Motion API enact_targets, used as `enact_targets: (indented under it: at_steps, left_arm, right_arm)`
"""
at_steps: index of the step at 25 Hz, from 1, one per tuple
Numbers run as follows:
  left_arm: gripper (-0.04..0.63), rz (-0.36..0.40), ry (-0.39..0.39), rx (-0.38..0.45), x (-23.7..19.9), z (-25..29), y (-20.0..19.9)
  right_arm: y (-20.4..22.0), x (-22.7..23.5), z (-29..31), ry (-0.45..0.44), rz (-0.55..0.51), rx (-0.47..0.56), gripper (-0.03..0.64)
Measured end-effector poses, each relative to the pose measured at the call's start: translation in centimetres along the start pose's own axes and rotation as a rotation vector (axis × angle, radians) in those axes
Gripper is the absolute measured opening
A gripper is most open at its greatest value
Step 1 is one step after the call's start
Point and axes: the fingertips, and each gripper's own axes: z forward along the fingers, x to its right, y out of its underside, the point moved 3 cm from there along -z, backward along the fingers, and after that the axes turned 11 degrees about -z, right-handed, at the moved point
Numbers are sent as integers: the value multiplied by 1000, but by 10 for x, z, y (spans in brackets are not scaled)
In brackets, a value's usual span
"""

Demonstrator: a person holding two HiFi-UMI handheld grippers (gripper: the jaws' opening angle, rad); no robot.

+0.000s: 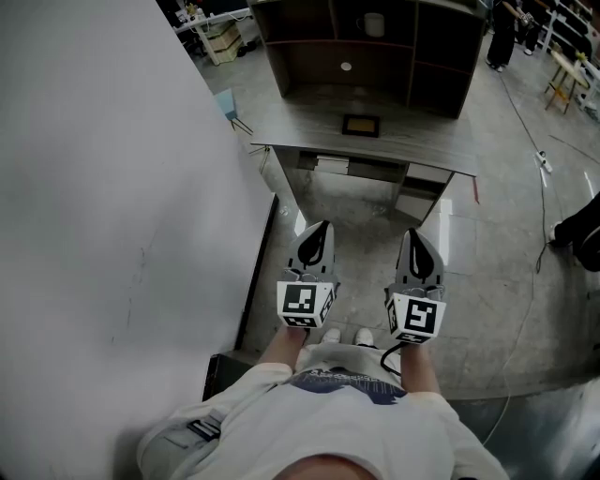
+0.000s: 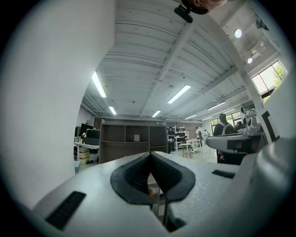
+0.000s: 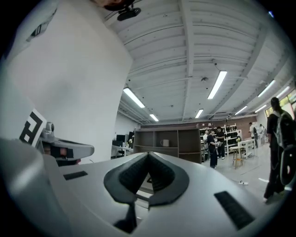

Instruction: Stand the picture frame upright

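Note:
The picture frame (image 1: 361, 125), small and dark with a black inside, lies flat on the grey desk (image 1: 422, 141) far ahead of me. Both grippers are held close to my body, well short of the desk and above the floor. The left gripper (image 1: 317, 231) is shut with nothing in it, and in the left gripper view its dark pads (image 2: 138, 173) meet at the tip. The right gripper (image 1: 416, 234) is shut and empty too, with its pads (image 3: 159, 175) closed together in the right gripper view. The two grippers sit side by side, pointing toward the desk.
A brown shelf unit (image 1: 375, 47) stands on the desk's back edge with a white mug (image 1: 373, 23) in one compartment. A tall white partition (image 1: 103, 187) runs along my left. Cables (image 1: 539, 216) trail over the concrete floor at right. People (image 3: 212, 146) stand in the background.

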Motion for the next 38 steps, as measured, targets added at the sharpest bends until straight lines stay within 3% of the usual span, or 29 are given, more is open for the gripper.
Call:
enact_targets:
  at_steps: [4, 6, 10, 12, 22, 30, 38]
  left_arm:
    - [8, -11, 8, 23, 5, 9, -17]
    - [10, -18, 25, 38, 9, 13, -24]
    - [123, -28, 58, 45, 19, 26, -30]
    - [150, -34, 61, 33, 23, 32, -26]
    - [160, -32, 6, -18, 38, 54, -4]
    - [160, -55, -57, -50, 12, 66, 6]
    - [160, -75, -12, -104, -27, 105, 21]
  right_arm:
    - [-9, 18, 1, -3, 64, 44, -3]
    - [-12, 24, 2, -26, 84, 62, 154]
    - [-13, 38, 6, -43, 92, 74, 212]
    - [-9, 46, 6, -50, 86, 68, 221]
    - [20, 80, 23, -72, 124, 29, 227]
    - [36, 74, 46, -100, 142, -18, 227]
    - [53, 48, 95, -83, 149, -80, 227]
